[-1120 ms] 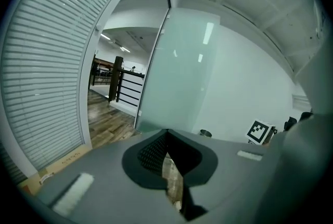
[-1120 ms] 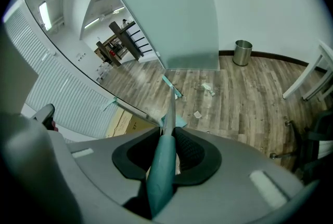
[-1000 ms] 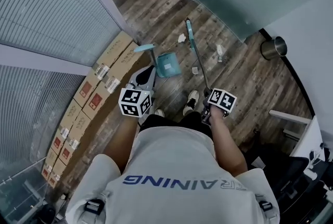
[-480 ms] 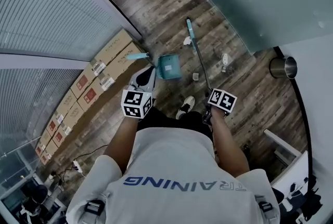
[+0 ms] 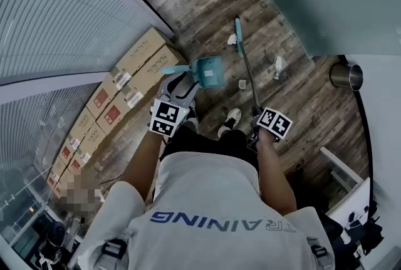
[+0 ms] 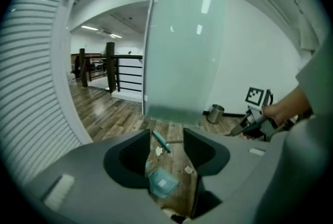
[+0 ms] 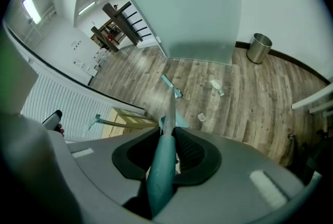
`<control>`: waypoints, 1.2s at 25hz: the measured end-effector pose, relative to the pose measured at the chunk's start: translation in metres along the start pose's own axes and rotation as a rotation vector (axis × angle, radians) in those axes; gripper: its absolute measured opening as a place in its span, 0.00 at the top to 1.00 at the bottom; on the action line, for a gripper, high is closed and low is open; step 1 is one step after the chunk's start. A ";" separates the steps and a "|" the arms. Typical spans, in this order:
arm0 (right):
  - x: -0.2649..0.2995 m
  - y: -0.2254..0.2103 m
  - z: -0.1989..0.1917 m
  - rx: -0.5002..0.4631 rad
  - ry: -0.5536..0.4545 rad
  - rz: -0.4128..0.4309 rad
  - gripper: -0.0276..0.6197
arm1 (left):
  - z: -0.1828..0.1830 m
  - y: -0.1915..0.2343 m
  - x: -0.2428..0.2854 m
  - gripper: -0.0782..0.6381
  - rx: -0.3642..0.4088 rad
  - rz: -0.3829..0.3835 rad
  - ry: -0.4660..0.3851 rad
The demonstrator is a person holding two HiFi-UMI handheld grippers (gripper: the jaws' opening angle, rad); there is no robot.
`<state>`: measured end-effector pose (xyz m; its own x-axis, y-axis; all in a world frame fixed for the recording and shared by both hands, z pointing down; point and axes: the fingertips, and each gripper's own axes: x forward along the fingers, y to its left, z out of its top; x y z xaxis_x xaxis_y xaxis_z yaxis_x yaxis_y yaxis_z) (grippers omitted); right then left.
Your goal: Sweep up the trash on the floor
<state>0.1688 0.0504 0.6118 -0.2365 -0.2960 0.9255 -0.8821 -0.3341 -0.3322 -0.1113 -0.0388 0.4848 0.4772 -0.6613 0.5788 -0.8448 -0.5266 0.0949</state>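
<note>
- Cardboard boxes (image 5: 125, 84) line the wall on the far left; not in play.
- Left gripper (image 5: 180, 81): released. Its jaws have just been opening, and in the left gripper view (image 6: 166, 137) nothing sits between them; only floor and the dustpan (image 6: 162, 182) show through the gap.
- Dustpan (image 5: 210, 70) stands on the floor just ahead of the left gripper. The dustpan handle (image 5: 175, 68) runs out leftward in the head view, so its long axis lies across the gripper's line. The left hand is the nearer one; I'd guess it grabs that handle next.
- Paper scraps (image 5: 242, 83) lie right of the pan, on both sides of the broom shaft, apart from the pan mouth.
- Broom (image 5: 238, 29): head is beyond the pan, and the shaft runs back to the right gripper (image 5: 257, 133).
- Right gripper (image 7: 167, 132): clenched on the broom's teal grip.
- Metal bin (image 5: 348, 76) is far right.
- The head view shows the whole pan/scrap/broom layout but hides both sets of jaws. Each gripper view shows its jaws, and the right one also shows the pan handle as a thin stick (image 7: 125, 124).
</note>
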 end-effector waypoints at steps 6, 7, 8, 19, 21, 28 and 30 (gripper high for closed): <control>0.005 0.005 -0.012 0.066 -0.004 -0.030 0.80 | -0.043 0.022 0.030 0.44 0.418 -0.199 0.245; 0.006 0.005 -0.013 0.070 -0.004 -0.034 0.80 | -0.050 0.025 0.034 0.43 0.450 -0.227 0.281; 0.006 0.005 -0.014 0.075 -0.005 -0.037 0.80 | -0.055 0.028 0.039 0.42 0.470 -0.250 0.313; 0.010 -0.004 -0.016 0.094 0.004 -0.052 0.80 | -0.129 0.043 0.101 0.36 0.521 -0.378 0.635; 0.011 -0.006 -0.018 0.093 0.006 -0.057 0.80 | -0.149 0.044 0.112 0.36 0.506 -0.384 0.683; 0.006 -0.025 -0.026 0.099 0.022 -0.070 0.80 | -0.165 0.060 0.131 0.59 0.610 -0.287 0.768; 0.005 -0.034 -0.028 0.111 0.027 -0.075 0.79 | -0.166 0.058 0.130 0.62 0.624 -0.297 0.808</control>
<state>0.1865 0.0853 0.6331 -0.1842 -0.2427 0.9524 -0.8477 -0.4513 -0.2790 -0.1379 -0.0664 0.7005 0.1479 -0.0314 0.9885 -0.3376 -0.9411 0.0206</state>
